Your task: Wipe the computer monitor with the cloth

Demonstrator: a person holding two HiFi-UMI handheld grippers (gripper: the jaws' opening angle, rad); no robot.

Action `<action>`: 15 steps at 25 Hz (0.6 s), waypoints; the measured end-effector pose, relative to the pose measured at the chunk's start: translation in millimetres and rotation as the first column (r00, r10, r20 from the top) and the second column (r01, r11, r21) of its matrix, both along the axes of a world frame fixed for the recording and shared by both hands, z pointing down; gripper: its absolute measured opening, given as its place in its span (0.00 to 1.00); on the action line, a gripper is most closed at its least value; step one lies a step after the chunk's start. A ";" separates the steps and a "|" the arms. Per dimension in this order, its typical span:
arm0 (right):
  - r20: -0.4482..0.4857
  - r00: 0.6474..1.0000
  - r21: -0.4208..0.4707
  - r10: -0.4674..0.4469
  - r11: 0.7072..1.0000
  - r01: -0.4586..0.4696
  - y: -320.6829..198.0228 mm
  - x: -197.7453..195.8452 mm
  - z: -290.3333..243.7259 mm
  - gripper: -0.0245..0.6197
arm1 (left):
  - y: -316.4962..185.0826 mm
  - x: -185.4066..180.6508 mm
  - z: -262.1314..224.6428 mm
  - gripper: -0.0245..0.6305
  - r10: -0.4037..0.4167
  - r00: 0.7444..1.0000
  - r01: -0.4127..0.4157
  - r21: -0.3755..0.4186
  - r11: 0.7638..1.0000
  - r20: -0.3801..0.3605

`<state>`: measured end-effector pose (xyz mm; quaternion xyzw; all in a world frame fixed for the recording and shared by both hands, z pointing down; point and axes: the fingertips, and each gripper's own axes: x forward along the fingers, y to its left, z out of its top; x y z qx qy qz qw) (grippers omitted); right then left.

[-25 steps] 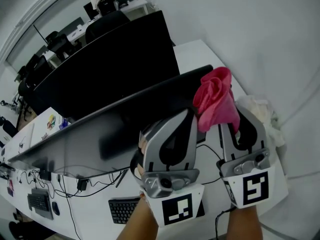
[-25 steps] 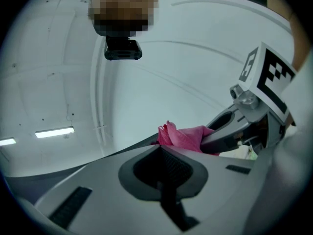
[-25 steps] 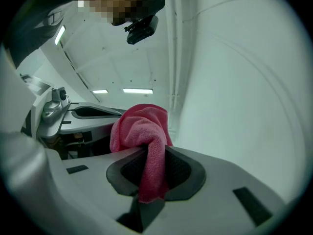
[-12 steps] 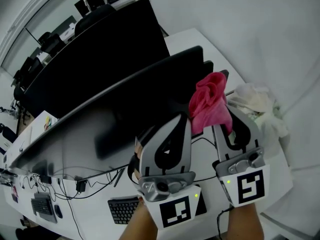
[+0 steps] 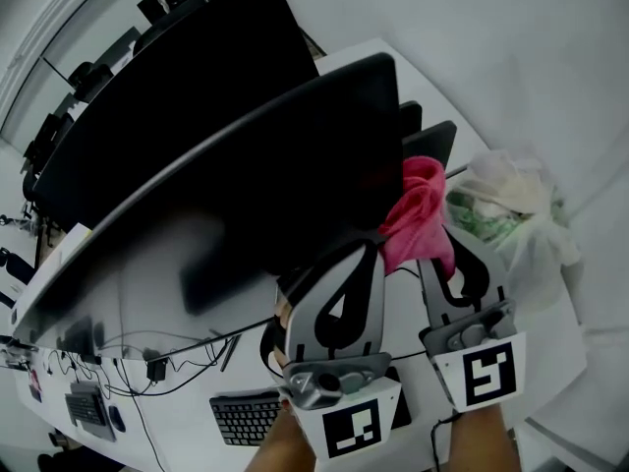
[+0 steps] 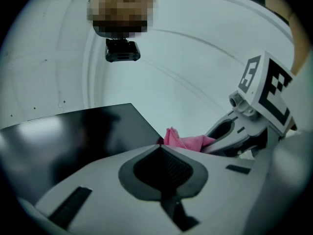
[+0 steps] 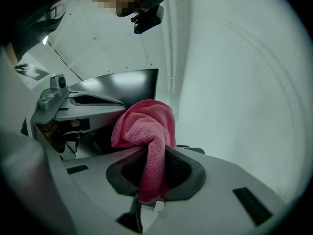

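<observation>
A wide dark computer monitor (image 5: 246, 185) spans the desk and also shows in the left gripper view (image 6: 73, 136) and the right gripper view (image 7: 127, 84). My right gripper (image 5: 442, 256) is shut on a pink cloth (image 5: 418, 214), which bunches above its jaws (image 7: 146, 126) right by the monitor's lower right edge. Whether the cloth touches the screen I cannot tell. My left gripper (image 5: 366, 254) is shut with nothing in it, close beside the right one and in front of the screen. From the left gripper view the cloth (image 6: 183, 141) peeks over the jaw tips (image 6: 161, 148).
A second dark monitor (image 5: 177, 87) stands behind the first. Below the screen lie a black keyboard (image 5: 246, 416), tangled cables (image 5: 157, 347) and another keyboard (image 5: 84, 406). A white plastic bag (image 5: 501, 200) with green contents sits at the desk's right end, near the white wall.
Both grippers have moved in toward the monitor. The pink cloth has come from the screen's top right corner down to beside its lower right edge. Both jaws stay shut.
</observation>
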<state>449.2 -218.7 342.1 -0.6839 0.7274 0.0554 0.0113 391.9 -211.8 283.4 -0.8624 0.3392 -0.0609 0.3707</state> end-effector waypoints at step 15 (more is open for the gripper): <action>0.033 0.999 -0.087 0.003 0.996 0.000 4.6 -3.9 65.9 0.16 | 3.2 6.4 49.0 0.04 0.022 0.999 -0.020 -0.049 0.999 0.038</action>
